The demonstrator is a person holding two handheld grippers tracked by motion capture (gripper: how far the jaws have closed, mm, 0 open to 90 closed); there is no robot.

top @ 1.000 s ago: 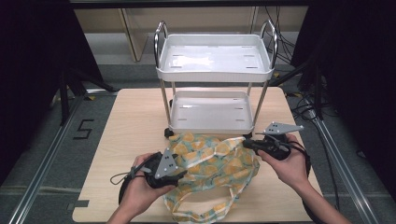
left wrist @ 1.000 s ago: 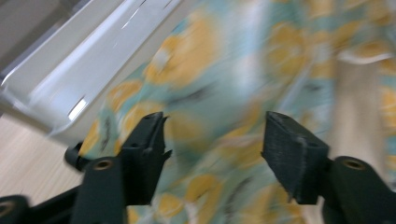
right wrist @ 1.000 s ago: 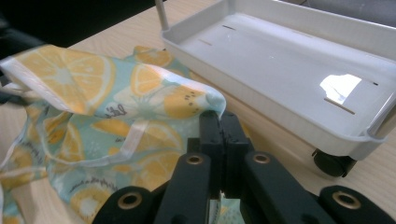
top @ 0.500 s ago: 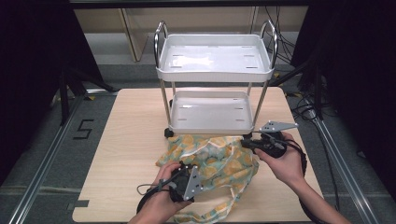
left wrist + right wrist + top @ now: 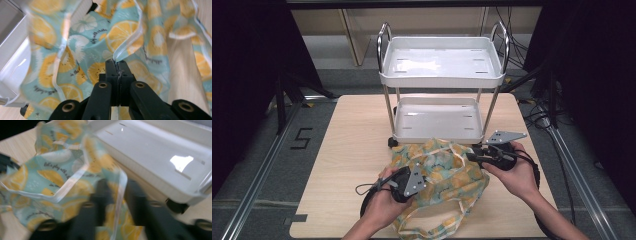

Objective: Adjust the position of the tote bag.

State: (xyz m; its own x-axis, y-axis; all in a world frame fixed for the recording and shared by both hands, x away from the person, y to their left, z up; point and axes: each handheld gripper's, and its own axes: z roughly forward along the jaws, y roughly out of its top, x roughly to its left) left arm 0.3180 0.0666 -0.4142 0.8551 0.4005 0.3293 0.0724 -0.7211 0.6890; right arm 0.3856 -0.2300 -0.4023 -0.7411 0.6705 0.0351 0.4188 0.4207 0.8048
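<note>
pale wood tabletop (image 5: pixel 347 150) under everything, with a white two-shelf cart (image 5: pixel 442 75) parked at the far middle. lemon-and-kiwi printed fabric bag (image 5: pixel 447 175) on teal cloth, crumpled at the near middle of the table, just in front of the cart's lower shelf (image 5: pixel 437 120); handle loops (image 5: pixel 432 220) trailing toward the near edge.

left gripper (image 5: pixel 116 65) held low at the bag's near-left side, jaws pressed together on a white-piped edge of the bag, clear in the left gripper view, with the trim rising straight out from between the tips. same gripper in the high view (image 5: pixel 404 180), grey three-cornered plate on top, cable looping off to the left, wrapped by the left hand (image 5: pixel 384 202).

right gripper (image 5: pixel 479 154) at the bag's far-right side, close to the cart's right leg, held by the right hand (image 5: pixel 514 172), grey plate above it. in the right gripper view, heavily blurred: two dark jaws standing apart with a strip of white trim and printed cloth lying between them (image 5: pixel 117 195); cannot tell whether actually clamped on the fabric or merely around it. beyond the cloth there, the lower shelf's white tray (image 5: pixel 160 152) with a bright glare spot, and one black caster (image 5: pixel 176 207) beneath its corner.

bag lifted slightly between the two grippers, folds bunched, opening facing up.
</note>
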